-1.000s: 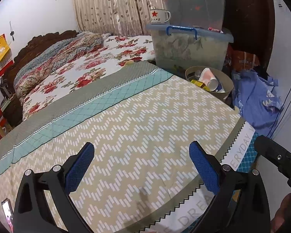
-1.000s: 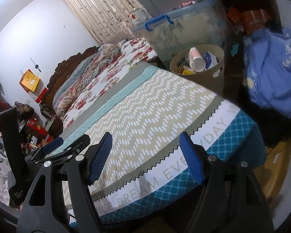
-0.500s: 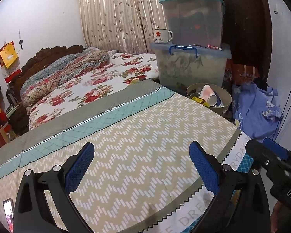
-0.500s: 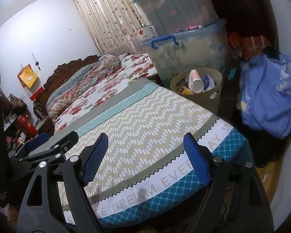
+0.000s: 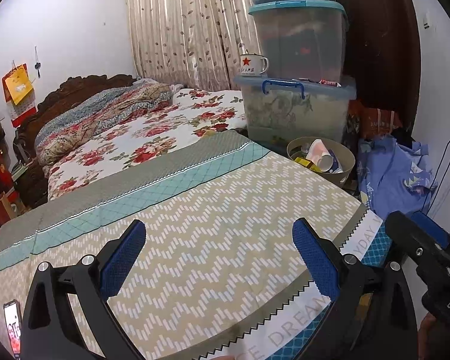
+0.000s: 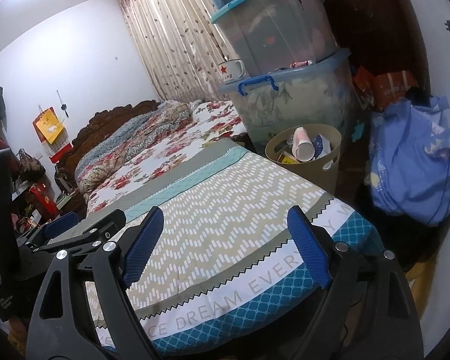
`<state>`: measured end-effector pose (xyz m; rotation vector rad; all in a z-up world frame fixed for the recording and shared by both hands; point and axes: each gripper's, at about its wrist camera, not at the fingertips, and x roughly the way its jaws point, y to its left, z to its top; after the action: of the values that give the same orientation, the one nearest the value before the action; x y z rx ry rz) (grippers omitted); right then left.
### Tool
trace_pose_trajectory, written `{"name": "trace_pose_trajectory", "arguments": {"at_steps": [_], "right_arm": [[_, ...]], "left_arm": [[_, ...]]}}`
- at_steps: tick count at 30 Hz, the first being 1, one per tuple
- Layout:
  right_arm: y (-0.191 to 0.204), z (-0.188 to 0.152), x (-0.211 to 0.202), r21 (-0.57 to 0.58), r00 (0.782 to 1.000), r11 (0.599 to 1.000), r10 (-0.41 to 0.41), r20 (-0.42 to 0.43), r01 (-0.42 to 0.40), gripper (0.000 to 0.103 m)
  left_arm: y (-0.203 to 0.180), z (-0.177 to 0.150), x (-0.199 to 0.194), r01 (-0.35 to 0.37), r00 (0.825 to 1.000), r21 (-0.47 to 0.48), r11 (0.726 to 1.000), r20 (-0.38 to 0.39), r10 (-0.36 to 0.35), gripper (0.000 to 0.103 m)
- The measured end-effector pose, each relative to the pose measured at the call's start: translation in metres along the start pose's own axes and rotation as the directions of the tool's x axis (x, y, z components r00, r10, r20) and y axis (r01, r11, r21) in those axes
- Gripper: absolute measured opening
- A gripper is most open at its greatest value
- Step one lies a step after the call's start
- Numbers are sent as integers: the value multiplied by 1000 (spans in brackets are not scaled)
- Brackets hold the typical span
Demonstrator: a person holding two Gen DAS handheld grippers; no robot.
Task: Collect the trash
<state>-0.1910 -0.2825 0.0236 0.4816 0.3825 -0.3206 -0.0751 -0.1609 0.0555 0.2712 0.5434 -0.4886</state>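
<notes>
Left wrist view: the left gripper [image 5: 219, 258] hangs over the zigzag-patterned quilt on the bed [image 5: 213, 216], fingers spread with nothing between them, likely free for the next piece. The trash, a pink-and-white paper cup [image 5: 322, 155] among wrappers, already lies in the round tan waste bin [image 5: 343, 171] on the floor beside the bed's far corner

Right wrist view: the right gripper [image 6: 225, 246] has its fingers opening, empty too; the tan bin [image 6: 333, 145] stands ahead, below the stacked clear storage boxes [image 6: 288, 90]
</notes>
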Motion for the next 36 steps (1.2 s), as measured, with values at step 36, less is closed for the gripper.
{"name": "trace_pose_trajectory", "arguments": {"at_steps": [36], "right_arm": [[6,-2,4,3,1000,1000,14,-24,-13,85]], "left_arm": [[0,-2,4,-34,999,2,999,-24,34,94]]}}
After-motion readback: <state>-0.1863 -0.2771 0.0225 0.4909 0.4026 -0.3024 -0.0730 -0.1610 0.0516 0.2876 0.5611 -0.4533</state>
